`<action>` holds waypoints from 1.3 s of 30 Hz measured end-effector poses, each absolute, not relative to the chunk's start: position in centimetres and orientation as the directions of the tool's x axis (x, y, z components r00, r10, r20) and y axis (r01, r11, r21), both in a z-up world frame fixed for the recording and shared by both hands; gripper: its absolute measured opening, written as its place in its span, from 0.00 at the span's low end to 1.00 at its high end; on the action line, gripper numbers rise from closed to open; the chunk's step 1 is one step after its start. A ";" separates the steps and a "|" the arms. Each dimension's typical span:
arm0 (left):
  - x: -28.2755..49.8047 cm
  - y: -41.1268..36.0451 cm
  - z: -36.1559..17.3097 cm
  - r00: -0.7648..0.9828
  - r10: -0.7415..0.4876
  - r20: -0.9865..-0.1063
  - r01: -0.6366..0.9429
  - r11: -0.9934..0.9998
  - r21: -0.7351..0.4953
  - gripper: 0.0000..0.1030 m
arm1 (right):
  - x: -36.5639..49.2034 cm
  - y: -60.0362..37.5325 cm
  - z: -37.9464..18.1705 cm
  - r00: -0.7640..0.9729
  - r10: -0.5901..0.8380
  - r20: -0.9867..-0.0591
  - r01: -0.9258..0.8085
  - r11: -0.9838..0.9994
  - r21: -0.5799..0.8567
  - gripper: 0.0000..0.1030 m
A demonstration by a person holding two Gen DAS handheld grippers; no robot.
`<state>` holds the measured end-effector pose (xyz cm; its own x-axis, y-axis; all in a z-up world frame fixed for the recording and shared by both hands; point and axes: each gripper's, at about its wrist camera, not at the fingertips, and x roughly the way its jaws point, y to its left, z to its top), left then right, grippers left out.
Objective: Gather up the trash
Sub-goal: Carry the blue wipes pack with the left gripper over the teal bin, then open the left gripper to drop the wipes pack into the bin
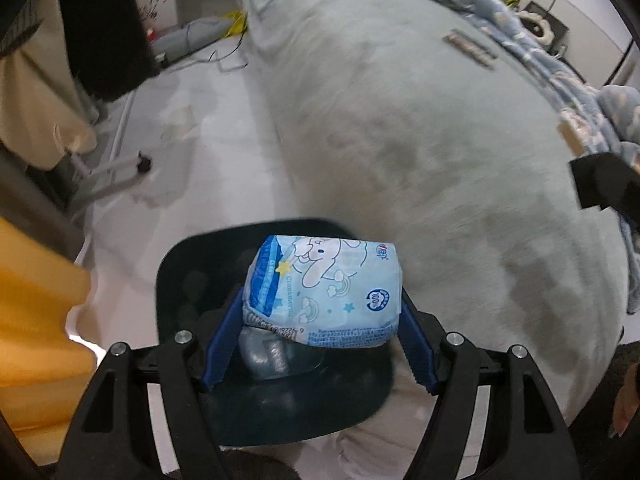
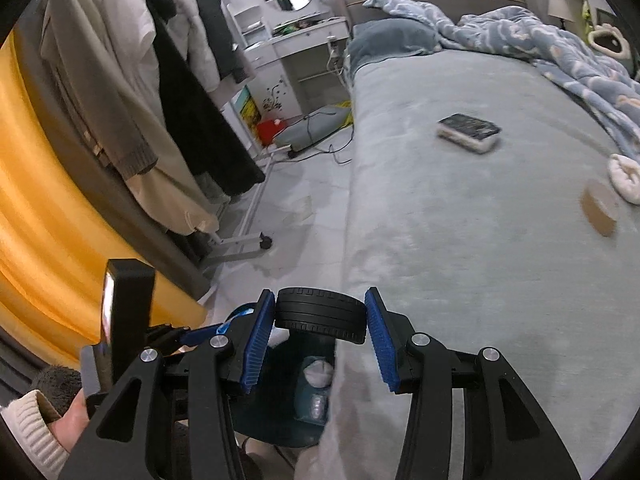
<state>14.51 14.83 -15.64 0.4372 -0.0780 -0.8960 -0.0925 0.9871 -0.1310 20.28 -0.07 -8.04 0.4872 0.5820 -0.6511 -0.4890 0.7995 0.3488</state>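
Bin [image 1: 176, 280] contents half hidden behind wrapper [image 1: 324, 292]

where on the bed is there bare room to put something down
The near stretch of the bed is bare, from its floor-side edge to the phone and tape roll. It is crowded at the far right, under the rumpled blanket.
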 end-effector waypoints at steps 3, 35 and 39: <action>14.3 15.8 -16.6 0.403 -0.069 -0.913 -0.114 0.986 -0.125 0.72 | 20.3 1.2 -8.3 0.473 0.588 -0.657 -0.499 0.793 0.350 0.46; 9.4 24.9 -12.9 0.525 -0.036 -0.850 -0.226 0.957 -0.180 0.73 | 20.2 11.8 -14.9 0.283 0.506 -0.815 -0.603 0.754 0.259 0.46; 9.0 25.5 -11.4 0.575 -0.028 -0.818 -0.236 0.951 -0.199 0.67 | 19.8 13.1 -16.5 0.242 0.468 -0.850 -0.624 0.746 0.233 0.46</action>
